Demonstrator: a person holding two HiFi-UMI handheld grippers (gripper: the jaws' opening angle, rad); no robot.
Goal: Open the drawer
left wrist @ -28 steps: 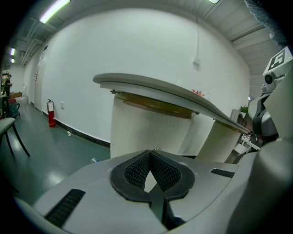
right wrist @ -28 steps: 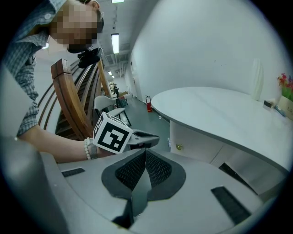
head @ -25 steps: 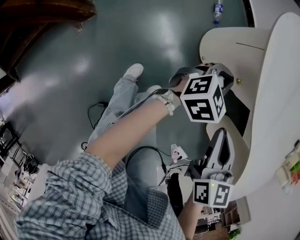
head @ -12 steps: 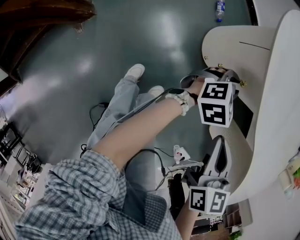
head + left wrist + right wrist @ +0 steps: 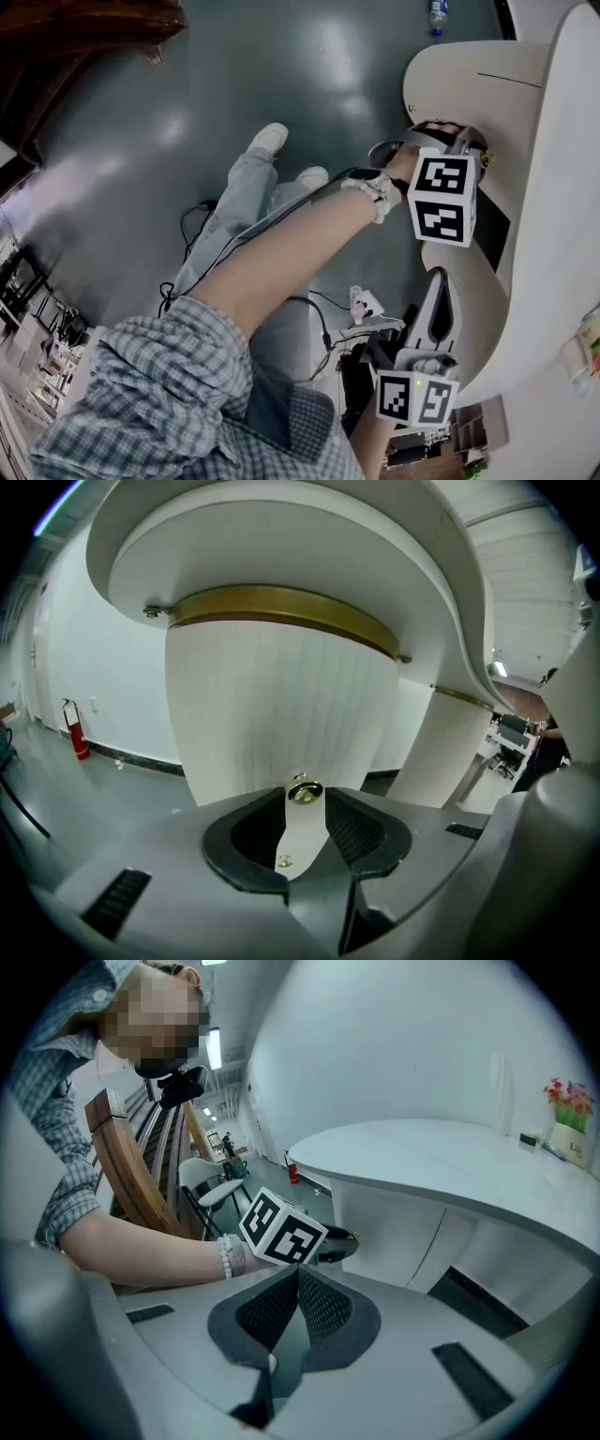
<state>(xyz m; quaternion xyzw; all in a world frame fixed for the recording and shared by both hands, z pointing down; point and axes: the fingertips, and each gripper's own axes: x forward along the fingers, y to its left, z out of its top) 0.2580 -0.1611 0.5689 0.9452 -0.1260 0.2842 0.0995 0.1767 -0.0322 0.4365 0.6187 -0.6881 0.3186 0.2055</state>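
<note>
Drawer knob (image 5: 305, 790), axis seemingly straight outward

text: none readable | labels, brands: none legible | numbers, signs: none legible in any view

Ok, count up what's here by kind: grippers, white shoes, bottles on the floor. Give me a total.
Grippers: 2, the left gripper and the right gripper
White shoes: 2
Bottles on the floor: 1
Total: 5
</note>
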